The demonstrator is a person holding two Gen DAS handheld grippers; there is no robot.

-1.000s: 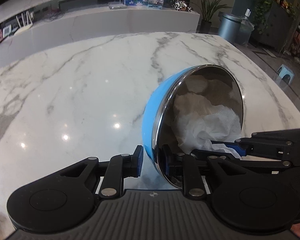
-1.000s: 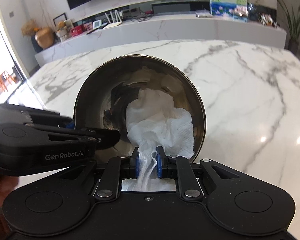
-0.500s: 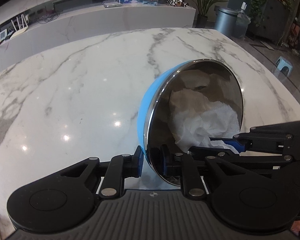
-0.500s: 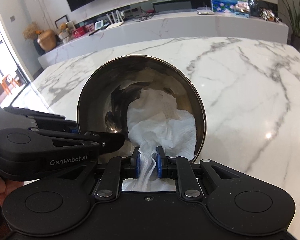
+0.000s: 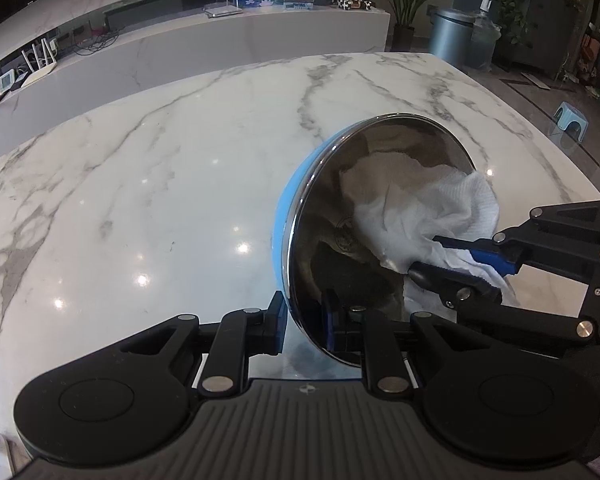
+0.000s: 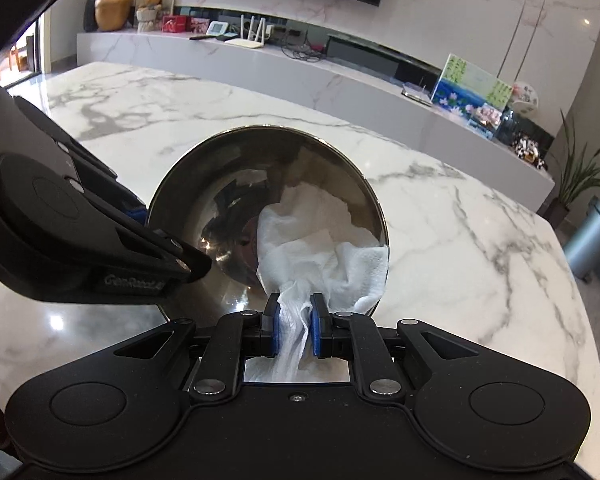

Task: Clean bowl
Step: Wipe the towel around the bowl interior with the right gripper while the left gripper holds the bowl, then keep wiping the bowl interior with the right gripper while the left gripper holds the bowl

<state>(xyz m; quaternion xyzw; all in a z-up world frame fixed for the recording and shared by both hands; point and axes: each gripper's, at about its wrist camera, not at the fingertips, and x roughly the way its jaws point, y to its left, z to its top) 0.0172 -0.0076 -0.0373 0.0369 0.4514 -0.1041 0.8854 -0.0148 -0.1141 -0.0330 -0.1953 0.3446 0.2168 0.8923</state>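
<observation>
Left tool point(image 5: 303, 322) is clamped on the near rim of the bowl point(image 5: 384, 184), one pad on the blue outside, one on the steel inside. It holds the bowl tipped up on edge over the marble worktop point(image 5: 160, 184), mouth facing the right tool, probably so the inside is open to wiping. Right tool point(image 6: 294, 330) is pinched tight on a bunched white paper towel point(image 6: 320, 248); the loose end fans out against the inner wall on the right side of the bowl, reaching up to the rim. Holding the towel by its twisted tail likely lets the free wad drag across the steel.

Versus a second ago: the towel sat low and central in the bowl, now it is swept over to the right wall and laps the rim. The right wrist view has rolled, so the background is tilted. Left grip looks unchanged, bowl in much the same place. Wiping looks mid-stroke, not finished.
</observation>
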